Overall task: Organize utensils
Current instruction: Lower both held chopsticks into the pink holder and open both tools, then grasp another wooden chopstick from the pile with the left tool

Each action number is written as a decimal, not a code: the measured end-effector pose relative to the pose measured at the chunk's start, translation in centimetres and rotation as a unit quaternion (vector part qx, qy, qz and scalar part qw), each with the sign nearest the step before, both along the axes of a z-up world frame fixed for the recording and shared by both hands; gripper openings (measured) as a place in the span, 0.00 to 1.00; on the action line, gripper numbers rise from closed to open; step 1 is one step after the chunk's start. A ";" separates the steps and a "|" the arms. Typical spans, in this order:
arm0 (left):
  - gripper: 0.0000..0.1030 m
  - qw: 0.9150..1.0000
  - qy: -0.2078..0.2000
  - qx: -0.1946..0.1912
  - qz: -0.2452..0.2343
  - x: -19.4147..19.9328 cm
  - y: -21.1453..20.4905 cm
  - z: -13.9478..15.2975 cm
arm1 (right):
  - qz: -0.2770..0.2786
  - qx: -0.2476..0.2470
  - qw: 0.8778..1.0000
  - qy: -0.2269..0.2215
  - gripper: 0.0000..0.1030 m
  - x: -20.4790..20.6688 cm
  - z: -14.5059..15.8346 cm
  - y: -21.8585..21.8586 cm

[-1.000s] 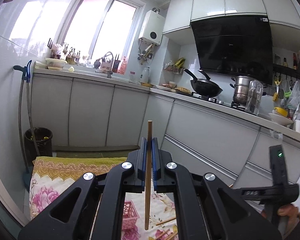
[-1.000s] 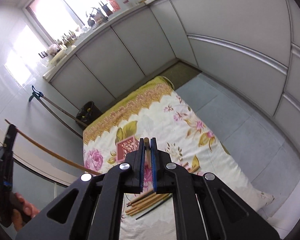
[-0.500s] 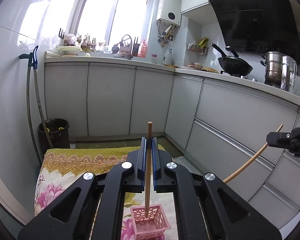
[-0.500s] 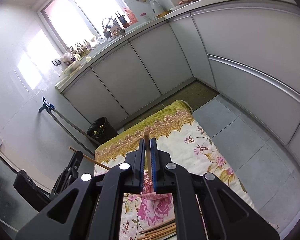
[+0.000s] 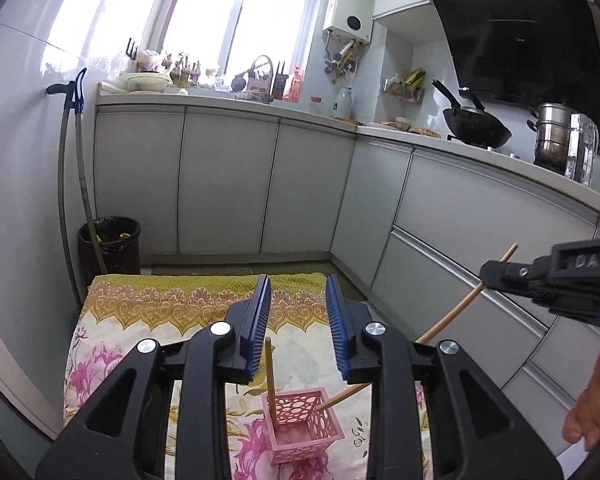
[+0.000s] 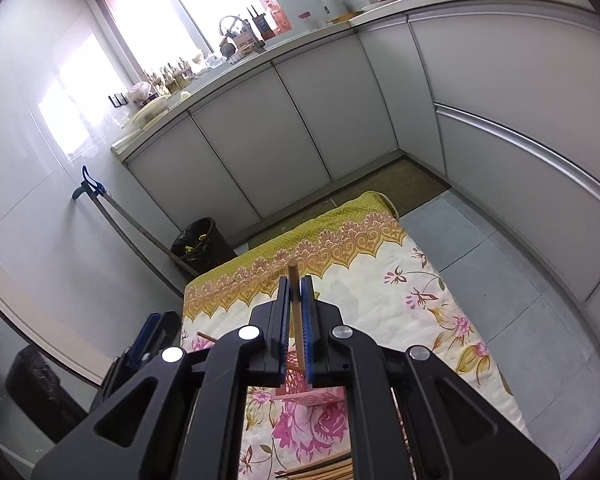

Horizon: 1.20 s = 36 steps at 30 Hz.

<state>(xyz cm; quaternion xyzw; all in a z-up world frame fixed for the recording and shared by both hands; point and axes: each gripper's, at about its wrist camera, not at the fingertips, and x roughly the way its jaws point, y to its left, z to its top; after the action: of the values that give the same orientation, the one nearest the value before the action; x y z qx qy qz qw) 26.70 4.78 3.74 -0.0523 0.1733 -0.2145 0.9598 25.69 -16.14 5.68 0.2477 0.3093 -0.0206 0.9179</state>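
Note:
A pink lattice basket (image 5: 300,428) stands on the floral cloth (image 5: 148,312). One wooden chopstick (image 5: 269,376) stands loose in it, leaning on its rim. My left gripper (image 5: 297,284) hovers above with its jaws opening; the pads are clear of that chopstick. From the right, my right gripper (image 5: 500,272) is shut on a second chopstick (image 5: 452,314) whose lower tip reaches the basket's rim. In the right wrist view the right gripper (image 6: 296,280) clamps this chopstick (image 6: 294,276) upright over the basket (image 6: 316,398). The left gripper's fingers (image 6: 150,332) show at the left.
Several loose chopsticks (image 6: 332,470) lie on the cloth near the front edge. A black bin (image 5: 110,244) and two long handles (image 5: 70,184) stand at the back left wall. White cabinets (image 5: 460,220) run behind and along the right. A person's hand (image 5: 592,412) is at the right edge.
The left jaws have parted and let their chopstick go; it now stands in the basket. The right gripper has brought its chopstick in over the basket.

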 end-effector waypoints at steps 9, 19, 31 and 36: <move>0.34 0.997 -0.041 -0.062 0.026 -4.5 4.7 2.9 | 0.003 -0.037 0.999 0.020 0.06 2.2 -2.3 2.3; 0.43 0.996 -0.051 -0.069 0.030 -5.7 5.9 4.3 | 0.020 -0.040 0.998 0.049 0.09 3.5 -5.7 4.5; 0.59 0.994 -0.073 -0.073 0.019 -7.8 5.7 5.8 | 0.002 -0.009 1.000 0.018 0.36 1.9 -4.2 2.6; 0.72 0.995 -0.075 -0.061 -0.025 -9.0 4.7 6.4 | -0.025 0.033 0.999 -0.002 0.42 -1.6 -4.0 -0.2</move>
<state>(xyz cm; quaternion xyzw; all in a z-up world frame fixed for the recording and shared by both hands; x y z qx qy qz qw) 17.74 9.51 10.18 -0.0902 0.0892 -0.2515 0.9595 24.07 -16.36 1.70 0.2853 0.3020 -0.0332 0.9090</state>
